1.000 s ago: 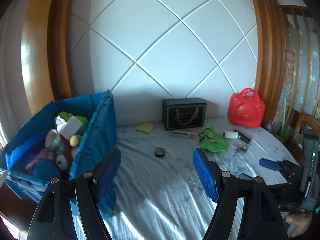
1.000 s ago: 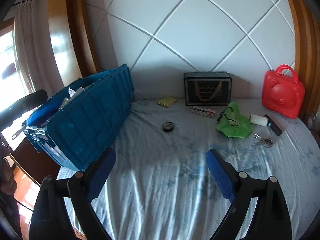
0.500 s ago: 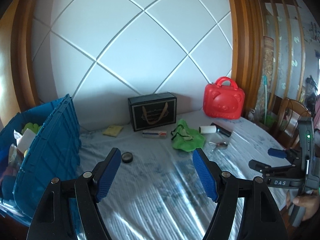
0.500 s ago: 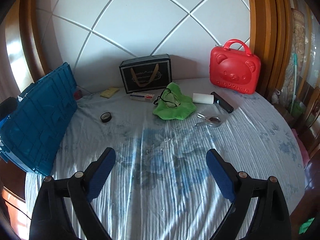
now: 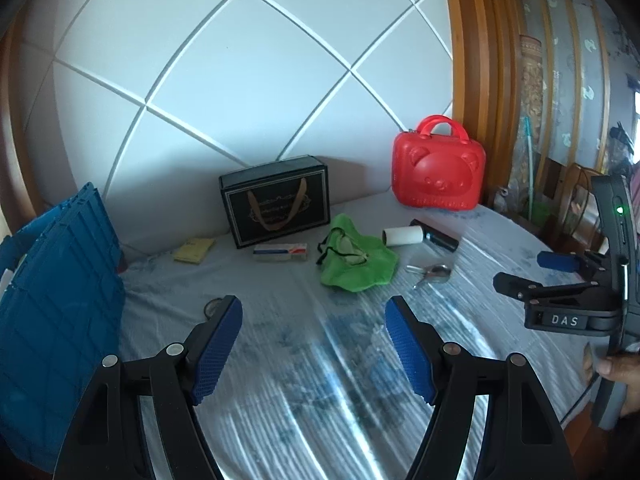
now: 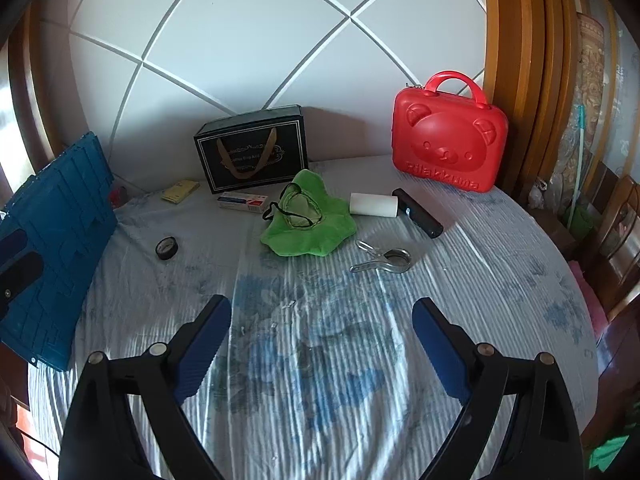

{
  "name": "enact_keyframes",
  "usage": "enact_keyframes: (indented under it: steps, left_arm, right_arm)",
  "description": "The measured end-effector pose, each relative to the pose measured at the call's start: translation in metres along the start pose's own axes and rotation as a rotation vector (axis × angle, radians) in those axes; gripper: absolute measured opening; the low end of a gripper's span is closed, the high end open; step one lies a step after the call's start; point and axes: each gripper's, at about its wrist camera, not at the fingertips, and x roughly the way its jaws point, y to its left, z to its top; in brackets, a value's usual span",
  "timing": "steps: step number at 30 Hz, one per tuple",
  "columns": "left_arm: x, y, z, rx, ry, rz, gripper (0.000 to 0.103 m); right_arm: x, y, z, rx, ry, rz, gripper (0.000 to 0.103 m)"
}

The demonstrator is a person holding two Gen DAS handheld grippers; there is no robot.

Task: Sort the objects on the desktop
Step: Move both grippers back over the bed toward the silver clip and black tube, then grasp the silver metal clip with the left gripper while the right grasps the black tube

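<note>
Both grippers hang above the near part of a round table (image 6: 500, 280) covered with a pale striped cloth. The left gripper (image 5: 314, 334) has its 2 blue pads spread wide with nothing between them, only cloth below. The right gripper (image 6: 322, 344) is spread wider and is likewise empty; in the left wrist view it shows at the right edge, held by a hand (image 5: 618, 372).

The objects to sort lie across the far half of the table. A green cloth (image 6: 308, 226) sits in the middle with dark-rimmed glasses (image 6: 298, 208) on top. Just right of it lie a white roll (image 6: 374, 204) and a black cylinder (image 6: 418, 213), touching end to end. Nearer, a metal clip (image 6: 384, 260) lies apart from the cloth. Left of the cloth is a small white and red box (image 6: 243, 202), farther left a yellow pad (image 6: 180, 191), and nearer, a black tape roll (image 6: 167, 247).

A black gift box (image 6: 252, 148) and a red bear case (image 6: 448, 144) stand against the far wall. A blue crate (image 6: 52, 240) stands at the left edge.
</note>
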Motion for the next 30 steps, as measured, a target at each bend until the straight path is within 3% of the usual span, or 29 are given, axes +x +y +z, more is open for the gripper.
enact_keyframes:
  steps: [9,12,17,23,30]
  left_arm:
    - [0.088,-0.098,0.013,0.003,0.064,-0.023,0.073]
    - [0.127,-0.131,0.013,0.047,0.102,-0.028,0.073]
    - [0.188,-0.177,0.015,0.138,0.173,-0.108,0.073]
    - [0.249,-0.209,0.021,0.146,0.232,-0.203,0.073]
    - [0.310,-0.220,0.016,0.109,0.322,-0.172,0.073]
  right_arm:
    - [0.059,-0.102,0.020,-0.043,0.076,0.015,0.093]
    - [0.079,-0.145,0.020,-0.037,0.101,0.001,0.093]
    - [0.107,-0.201,0.026,-0.023,0.119,-0.017,0.093]
    - [0.136,-0.229,0.042,-0.048,0.121,-0.004,0.093]
    - [0.151,-0.241,0.045,-0.061,0.104,0.030,0.093]
